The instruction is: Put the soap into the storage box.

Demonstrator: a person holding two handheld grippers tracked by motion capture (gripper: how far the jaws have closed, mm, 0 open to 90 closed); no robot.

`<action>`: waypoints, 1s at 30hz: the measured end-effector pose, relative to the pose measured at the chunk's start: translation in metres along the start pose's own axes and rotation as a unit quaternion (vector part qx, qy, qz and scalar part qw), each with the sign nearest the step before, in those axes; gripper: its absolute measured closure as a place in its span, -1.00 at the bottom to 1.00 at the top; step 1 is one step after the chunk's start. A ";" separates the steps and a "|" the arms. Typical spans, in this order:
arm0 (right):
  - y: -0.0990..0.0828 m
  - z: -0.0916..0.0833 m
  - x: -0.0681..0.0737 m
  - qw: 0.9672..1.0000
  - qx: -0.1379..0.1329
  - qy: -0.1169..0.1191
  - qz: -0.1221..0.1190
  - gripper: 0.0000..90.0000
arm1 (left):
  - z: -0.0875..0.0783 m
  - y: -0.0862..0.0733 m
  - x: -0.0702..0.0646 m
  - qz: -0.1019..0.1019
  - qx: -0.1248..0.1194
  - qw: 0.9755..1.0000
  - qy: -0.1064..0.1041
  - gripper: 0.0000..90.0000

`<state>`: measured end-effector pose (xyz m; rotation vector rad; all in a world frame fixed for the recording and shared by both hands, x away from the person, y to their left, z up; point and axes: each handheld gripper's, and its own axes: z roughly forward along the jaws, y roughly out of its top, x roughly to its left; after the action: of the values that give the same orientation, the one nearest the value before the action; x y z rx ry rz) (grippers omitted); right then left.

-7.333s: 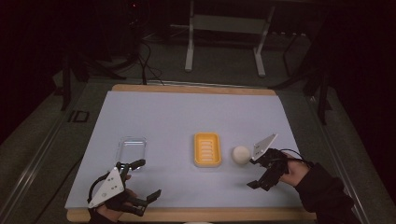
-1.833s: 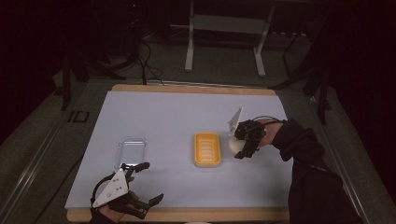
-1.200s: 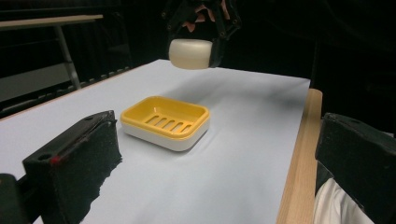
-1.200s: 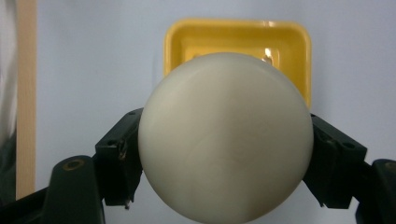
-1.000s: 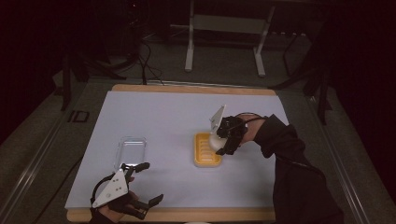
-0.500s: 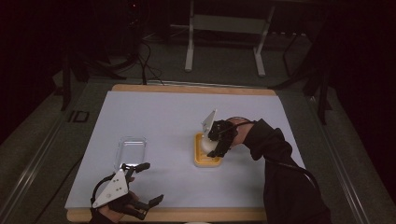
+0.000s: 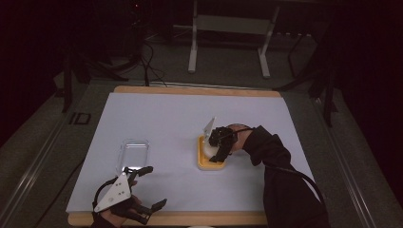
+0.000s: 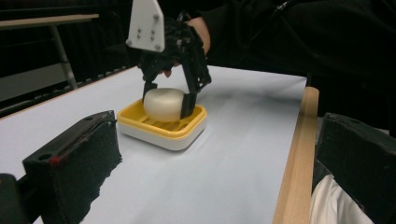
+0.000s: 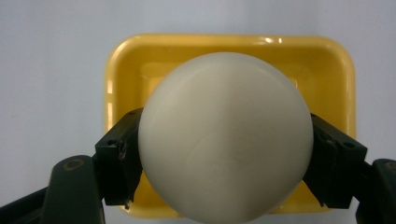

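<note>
The right gripper (image 7: pixel 215 148) clamps a white soap (image 9: pixel 225 135) by its two sides, jaws pressed flat against it, and holds it over the yellow dish (image 9: pixel 327 70) at the table's middle. In the left gripper view the soap (image 8: pixel 163 104) sits low within the dish (image 8: pixel 161 128), at or just above the slats; I cannot tell whether it touches.

To finish well, I'd lower straight down until the soap rests on the slats, keep it centred, then open the jaws just enough to clear its sides and lift vertically, so the light dish isn't dragged.

The left gripper (image 7: pixel 142 190) idles at 7 o'clock on the table (image 7: pixel 157 118), jaws spread wide, empty, with a clear lid (image 7: pixel 133 153) just beyond it at 12 o'clock.

The right gripper view gives centring: dish rim shows at 9, 12 and 3 o'clock. The left gripper view gives height instead. The high view adds the layout.
</note>
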<state>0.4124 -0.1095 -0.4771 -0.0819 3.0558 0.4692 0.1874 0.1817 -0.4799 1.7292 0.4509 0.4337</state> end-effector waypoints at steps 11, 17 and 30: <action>0.001 0.013 -0.005 1.000 0.014 -0.010 0.016 -0.47 | 0.001 0.000 0.000 0.002 0.003 1.000 -0.003 -1.00; 0.002 0.002 -0.005 1.000 0.004 -0.013 0.022 -0.49 | 0.001 0.000 -0.001 0.002 0.004 1.000 -0.003 -1.00; -0.005 -0.039 0.002 0.998 -0.027 -0.044 0.041 -0.49 | 0.002 0.000 -0.001 0.002 0.006 1.000 -0.002 -1.00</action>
<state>0.4093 -0.1265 -0.4414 0.0621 2.9700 0.5440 0.1878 0.1799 -0.4808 1.7420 0.4475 0.4309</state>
